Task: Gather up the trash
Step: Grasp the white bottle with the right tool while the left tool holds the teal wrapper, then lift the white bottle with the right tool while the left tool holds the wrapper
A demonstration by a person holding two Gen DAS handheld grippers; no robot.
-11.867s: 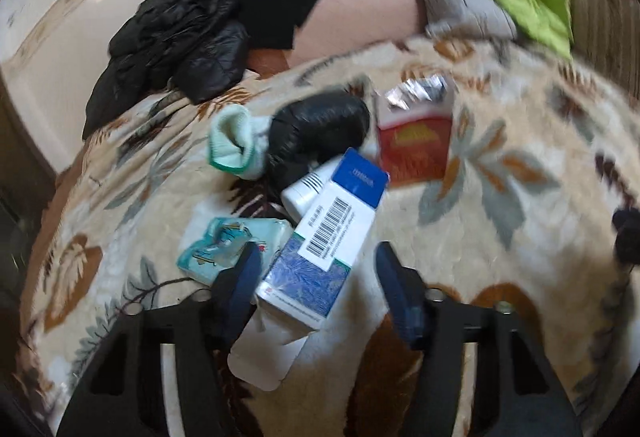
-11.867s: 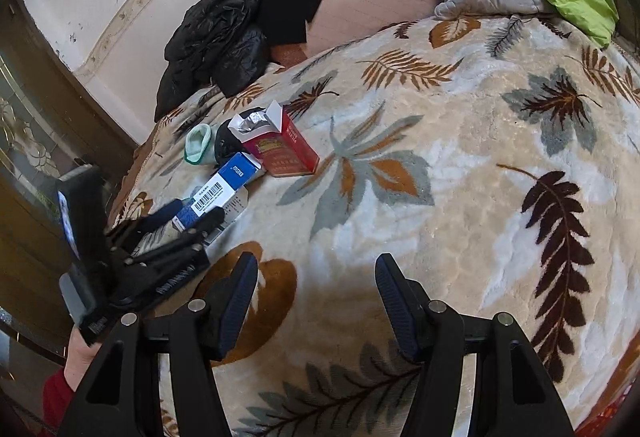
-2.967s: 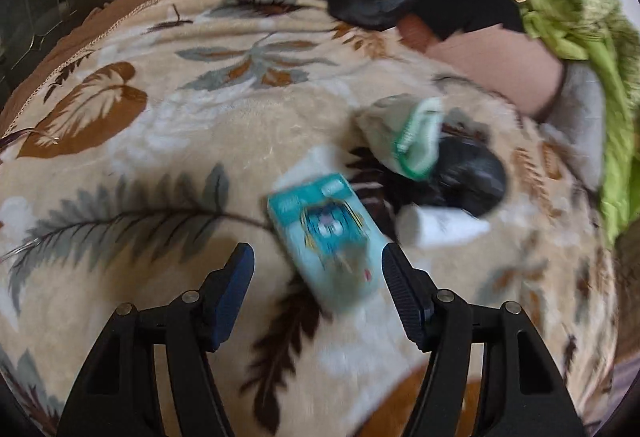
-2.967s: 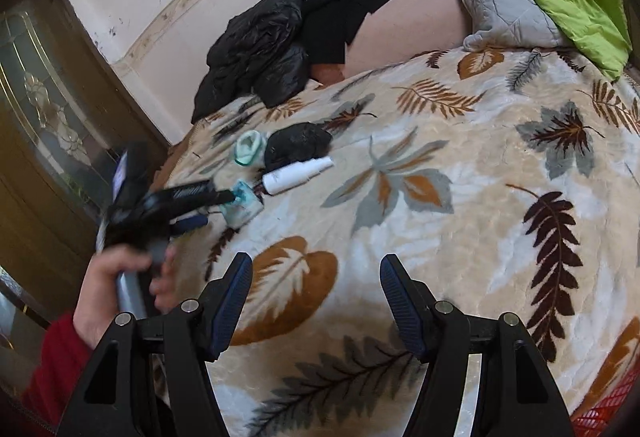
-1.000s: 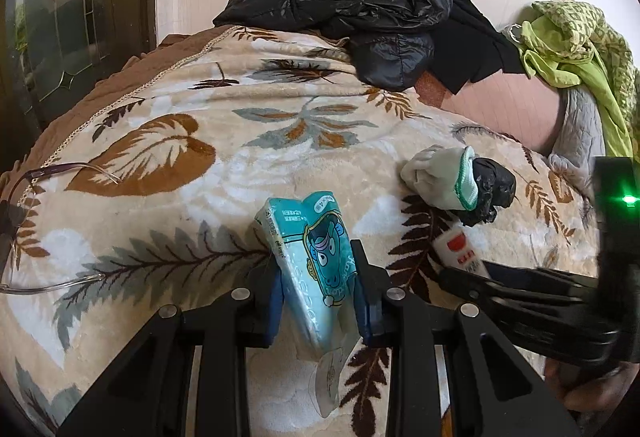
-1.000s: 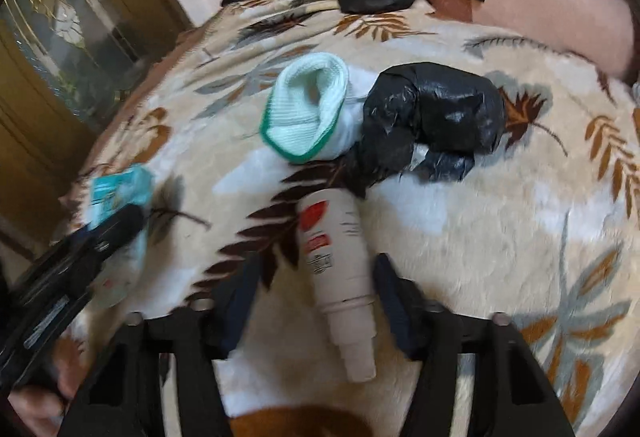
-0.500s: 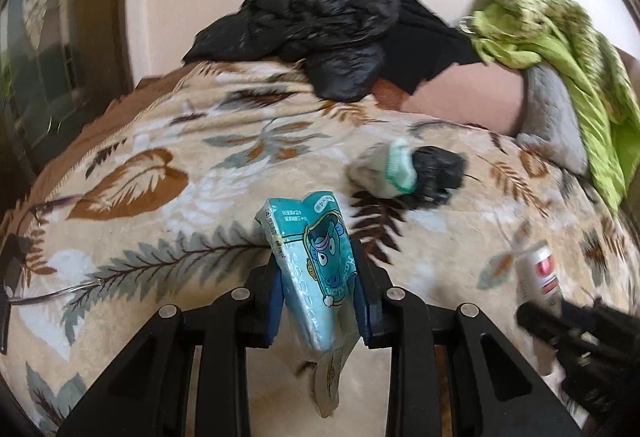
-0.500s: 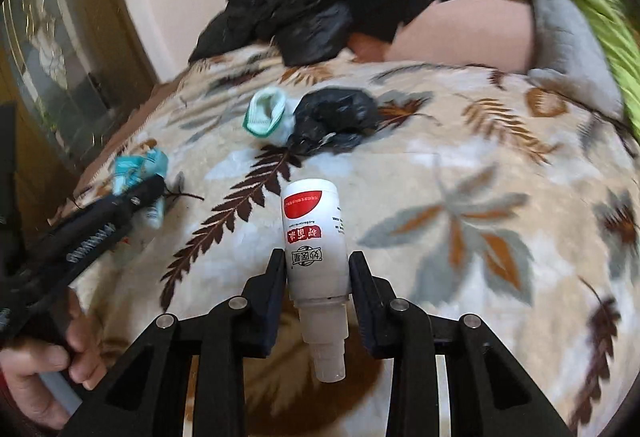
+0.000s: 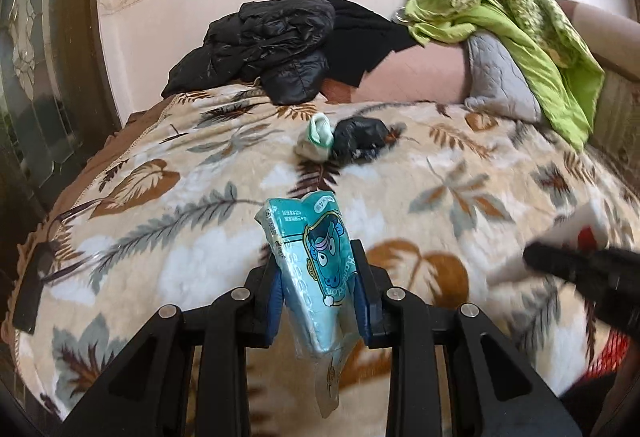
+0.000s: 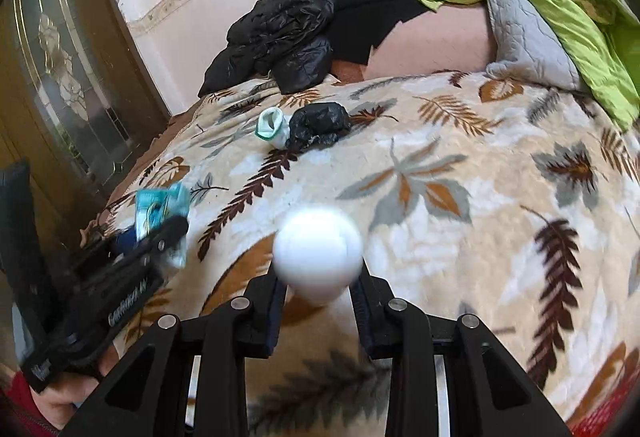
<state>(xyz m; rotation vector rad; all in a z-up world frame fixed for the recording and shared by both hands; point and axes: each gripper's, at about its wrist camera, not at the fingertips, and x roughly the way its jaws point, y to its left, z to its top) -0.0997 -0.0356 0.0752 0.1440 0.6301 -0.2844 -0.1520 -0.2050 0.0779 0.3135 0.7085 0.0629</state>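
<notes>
Left gripper (image 9: pixel 316 291) clamps teal packet (image 9: pixel 316 261); right gripper (image 10: pixel 318 287) clamps white bottle (image 10: pixel 318 251). Both lifted off blanket (image 10: pixel 460 237) for binning, well short of black bag (image 10: pixel 318 125).

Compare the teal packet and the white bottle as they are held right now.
The teal packet is flat, soft and printed with a cartoon; the white bottle is round, rigid and plain from this end. The packet sits in the left gripper, the bottle in the right gripper. Both are clamped, lifted off the blanket.
</notes>
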